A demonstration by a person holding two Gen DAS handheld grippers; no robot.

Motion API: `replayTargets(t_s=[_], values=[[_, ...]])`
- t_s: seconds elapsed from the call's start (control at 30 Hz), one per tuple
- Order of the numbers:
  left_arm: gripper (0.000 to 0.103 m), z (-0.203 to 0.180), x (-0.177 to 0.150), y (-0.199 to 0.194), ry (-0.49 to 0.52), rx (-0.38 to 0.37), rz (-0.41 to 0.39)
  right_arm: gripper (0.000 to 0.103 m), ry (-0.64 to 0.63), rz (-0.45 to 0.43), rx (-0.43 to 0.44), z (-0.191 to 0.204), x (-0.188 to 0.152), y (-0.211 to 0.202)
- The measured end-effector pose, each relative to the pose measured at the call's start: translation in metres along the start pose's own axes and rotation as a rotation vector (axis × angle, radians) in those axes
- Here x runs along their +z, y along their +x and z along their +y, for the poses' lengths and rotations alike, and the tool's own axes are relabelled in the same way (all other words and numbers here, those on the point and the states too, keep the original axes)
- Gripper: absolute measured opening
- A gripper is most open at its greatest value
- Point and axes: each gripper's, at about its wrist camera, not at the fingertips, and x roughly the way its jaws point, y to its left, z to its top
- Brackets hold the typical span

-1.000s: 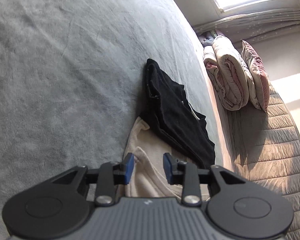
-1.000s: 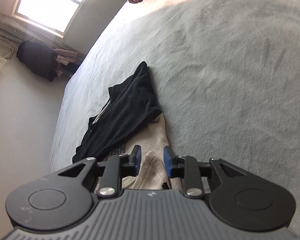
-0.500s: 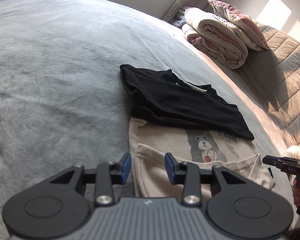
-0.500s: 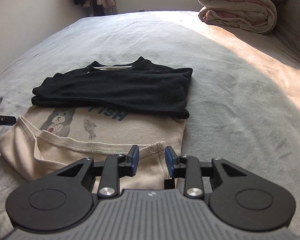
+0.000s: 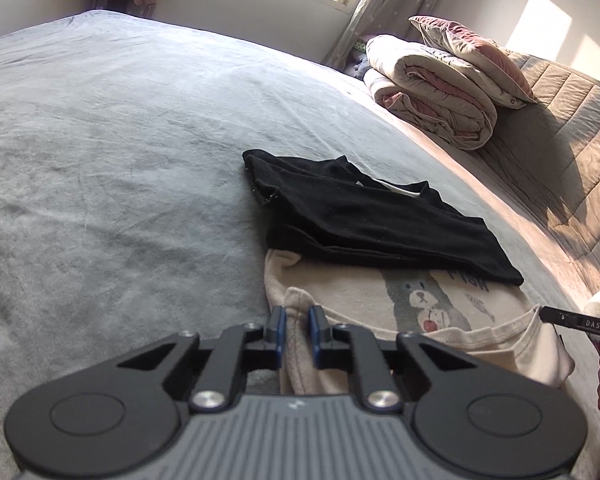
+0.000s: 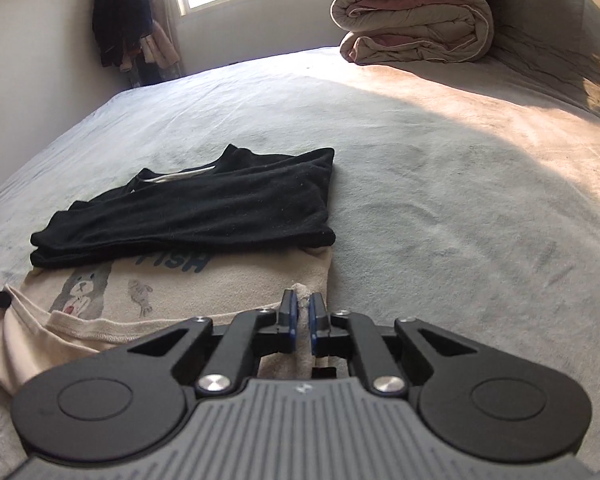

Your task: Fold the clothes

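Note:
A cream T-shirt (image 5: 428, 300) (image 6: 204, 284) printed with a bear and fish lies flat on the grey bed, its near hem folded up. A folded black shirt (image 5: 364, 220) (image 6: 204, 208) rests across its far part. My left gripper (image 5: 297, 322) is shut on the cream shirt's near left corner, with cloth bunched between the blue pads. My right gripper (image 6: 303, 306) is shut on the near right corner, a tuft of cloth sticking up between its fingers. The right gripper's tip (image 5: 572, 322) and a hand show at the right edge of the left wrist view.
The grey blanket (image 5: 120, 160) (image 6: 460, 200) covers the bed all around. A rolled duvet (image 5: 432, 92) (image 6: 412, 24) and a pillow (image 5: 472, 48) sit by the quilted headboard (image 5: 564, 128). Dark clothes (image 6: 120, 16) hang by the window wall.
Both grippers have closed onto the cream shirt's near corners; half a second ago their pads stood apart. Both views have levelled out since a second ago.

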Motion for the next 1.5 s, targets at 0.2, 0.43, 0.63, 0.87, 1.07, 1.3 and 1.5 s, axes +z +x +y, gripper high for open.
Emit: replayTargets(t_s=[0.2, 0.43, 0.63, 0.87, 1.07, 1.3, 1.5], values=[[0.014, 0.000, -0.001, 0.000, -0.004, -0.009, 0.006, 0.009, 0.051, -0.007, 0.030, -0.005, -0.004, 0.000], [0.015, -0.004, -0.001, -0.003, -0.007, -0.027, -0.008, 0.033, 0.077, -0.041, 0.036, -0.007, -0.005, -0.008], [0.015, -0.009, 0.000, 0.001, 0.010, -0.013, -0.014, 0.040, 0.026, -0.040, 0.046, 0.002, -0.006, -0.004], [0.011, -0.011, -0.003, -0.003, 0.047, 0.019, -0.046, 0.010, -0.088, -0.048, -0.027, 0.015, -0.013, 0.003], [0.011, -0.011, 0.001, -0.021, 0.035, 0.002, -0.155, 0.009, -0.097, -0.149, -0.041, 0.017, -0.008, -0.013], [0.011, -0.005, 0.005, -0.014, -0.003, 0.023, -0.150, 0.009, -0.071, -0.172, -0.062, 0.012, -0.003, -0.013], [0.011, -0.008, 0.013, -0.005, -0.010, 0.045, -0.140, 0.009, -0.078, -0.158, -0.063, 0.011, 0.008, 0.000]])
